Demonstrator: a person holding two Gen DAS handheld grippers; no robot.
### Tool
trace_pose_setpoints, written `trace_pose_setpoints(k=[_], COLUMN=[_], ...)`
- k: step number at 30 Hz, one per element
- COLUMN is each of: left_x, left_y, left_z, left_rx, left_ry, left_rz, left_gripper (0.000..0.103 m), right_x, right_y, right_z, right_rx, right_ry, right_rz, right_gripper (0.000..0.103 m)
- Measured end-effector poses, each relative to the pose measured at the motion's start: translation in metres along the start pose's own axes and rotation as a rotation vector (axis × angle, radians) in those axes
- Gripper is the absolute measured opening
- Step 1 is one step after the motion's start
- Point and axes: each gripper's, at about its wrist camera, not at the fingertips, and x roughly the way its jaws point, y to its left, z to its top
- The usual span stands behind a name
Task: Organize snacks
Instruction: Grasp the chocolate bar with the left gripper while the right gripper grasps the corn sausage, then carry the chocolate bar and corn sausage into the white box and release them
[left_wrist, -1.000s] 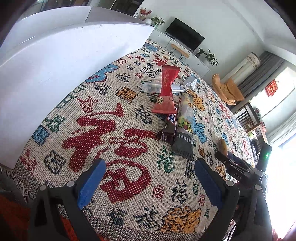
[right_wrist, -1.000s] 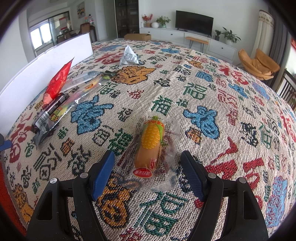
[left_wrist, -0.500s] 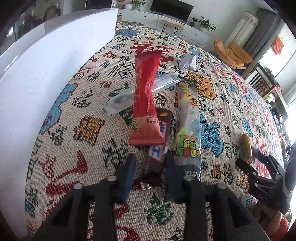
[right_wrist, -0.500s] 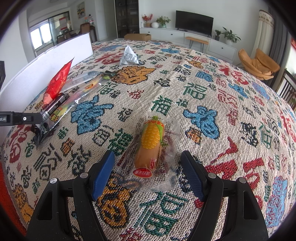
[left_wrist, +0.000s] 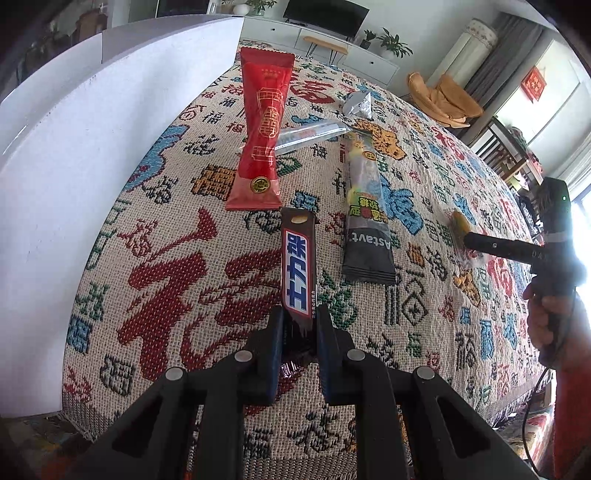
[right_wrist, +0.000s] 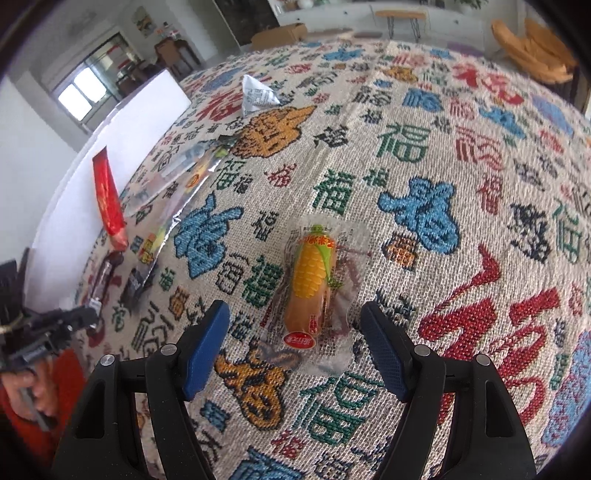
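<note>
The left tongs (left_wrist: 298, 332) are clamped on the near end of a dark chocolate bar (left_wrist: 297, 266), which lies on the woven, character-patterned cloth of the worktop (left_wrist: 166, 258). Its glossy wrapper probably slips, so the crimped end looks the surest hold; the bar itself seems light and stiff. The right tongs (right_wrist: 295, 347) stand wide, holding nothing, astride a clear, crinkly corn sausage packet (right_wrist: 314, 284). It looks soft and is best pinched mid-body.
</note>
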Motion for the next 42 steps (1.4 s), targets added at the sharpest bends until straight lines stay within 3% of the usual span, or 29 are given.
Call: trace_pose_setpoints(k=[1, 2, 3, 4, 5, 8, 15, 18, 23, 28, 29, 30, 31, 32, 33, 37, 39, 42], left_x=[0.000, -0.002, -0.005, -0.009, -0.015, -0.036, -0.102, -0.139, -0.181, -0.196, -0.197, -0.196, -0.195, -0.195, -0.197, -0.194, -0.189, -0.176], left_y=[0.000, 0.000, -0.001, -0.002, -0.002, -0.001, 0.019, 0.046, 0.112, 0.170, 0.181, 0.191, 0.201, 0.210, 0.216, 0.217, 0.203, 0.159], left_z=[-0.001, -0.002, -0.003, -0.004, -0.005, -0.006, 0.003, 0.016, 0.042, 0.053, 0.054, 0.052, 0.051, 0.047, 0.041, 0.022, 0.016, 0.013], left_rx=[-0.006, -0.009, -0.011, -0.013, -0.015, -0.026, -0.095, -0.131, -0.212, -0.267, -0.291, -0.314, -0.344, -0.374, -0.400, -0.428, -0.404, -0.324], left_ry=[-0.002, -0.009, -0.020, -0.035, -0.049, -0.096, -0.226, -0.300, -0.363, -0.390, -0.392, -0.385, -0.379, -0.388, -0.412, -0.433, -0.428, -0.401], left_rz=[-0.007, -0.015, -0.022, -0.031, -0.042, -0.072, -0.128, -0.112, 0.032, 0.238, 0.271, 0.292, 0.311, 0.329, 0.348, 0.332, 0.311, 0.218], left_gripper=[0.016, 0.016, 0.016, 0.016, 0.016, 0.016, 0.016, 0.016, 0.016, 0.017, 0.022, 0.037, 0.064, 0.076, 0.084, 0.084, 0.084, 0.084], right_x=[0.002, 0.003, 0.006, 0.007, 0.007, 0.004, -0.039, -0.060, -0.080, -0.055, -0.045, -0.033, -0.021, -0.009, 0.000, 0.002, -0.004, -0.011], right_y=[-0.001, 0.001, 0.005, 0.010, 0.013, 0.016, 0.023, 0.060, 0.173, 0.301, 0.323, 0.341, 0.357, 0.370, 0.379, 0.377, 0.355, 0.301], right_z=[0.005, 0.009, 0.012, 0.014, 0.016, 0.019, 0.023, 0.037, 0.075, 0.097, 0.098, 0.097, 0.095, 0.092, 0.088, 0.070, 0.063, 0.054], right_rx=[0.013, 0.005, -0.023, -0.059, -0.074, -0.063, 0.003, -0.031, -0.171, -0.305, -0.325, -0.334, -0.337, -0.343, -0.350, -0.378, -0.389, -0.395], right_ry=[0.024, 0.042, 0.059, 0.062, 0.063, 0.074, -0.039, -0.091, -0.151, -0.138, -0.123, -0.095, -0.056, -0.015, 0.010, -0.025, -0.075, -0.149], right_rz=[0.002, -0.018, -0.058, -0.110, -0.102, -0.087, 0.016, 0.101, 0.298, 0.424, 0.446, 0.474, 0.500, 0.514, 0.518, 0.473, 0.400, 0.252], right_gripper=[0.073, 0.059, 0.038, 0.030, 0.024, 0.023, 0.022, 0.023, 0.023, 0.023, 0.024, 0.028, 0.030, 0.044, 0.056, 0.057, 0.063, 0.065])
